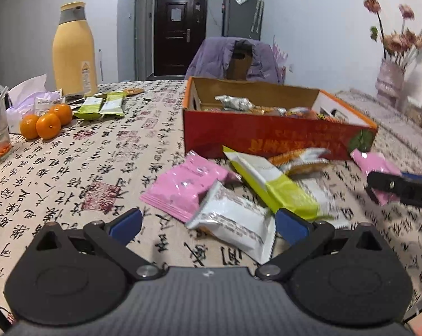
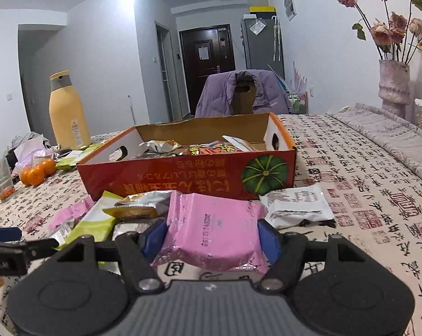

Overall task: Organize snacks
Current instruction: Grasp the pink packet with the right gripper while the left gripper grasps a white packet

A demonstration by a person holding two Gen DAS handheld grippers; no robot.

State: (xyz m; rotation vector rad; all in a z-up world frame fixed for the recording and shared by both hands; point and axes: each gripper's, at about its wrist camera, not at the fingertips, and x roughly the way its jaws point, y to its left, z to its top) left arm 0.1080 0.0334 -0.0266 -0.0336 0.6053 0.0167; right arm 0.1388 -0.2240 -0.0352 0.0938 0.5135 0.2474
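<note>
**Pink packet gripped in front of the snack box**

The pink snack packet (image 2: 213, 229) sits at lower centre of the right wrist view, clamped between the blue pads (image 2: 268, 240) of the right gripper (image 2: 212, 242), its printed date facing up and its lower edge raised off the tablecloth (image 2: 365, 196); directly above it in the frame stands the open red cardboard box (image 2: 183, 179), a green pumpkin printed at its right end and loose wrappers inside; a white packet (image 2: 298, 205) lies just right of the pink one, and a yellow-green packet (image 2: 94, 219) and an orange-and-silver packet (image 2: 138, 208) lie to its left.

In the left wrist view the left gripper (image 1: 208, 224) is spread wide over the pile with nothing pressed between its pads; a white-and-silver packet (image 1: 233, 221) lies between them, a second pink packet (image 1: 183, 187) and the yellow-green packet (image 1: 278, 187) just above; three mandarins (image 1: 47, 120) and a yellow flask (image 1: 73, 47) occupy the upper left.
</note>
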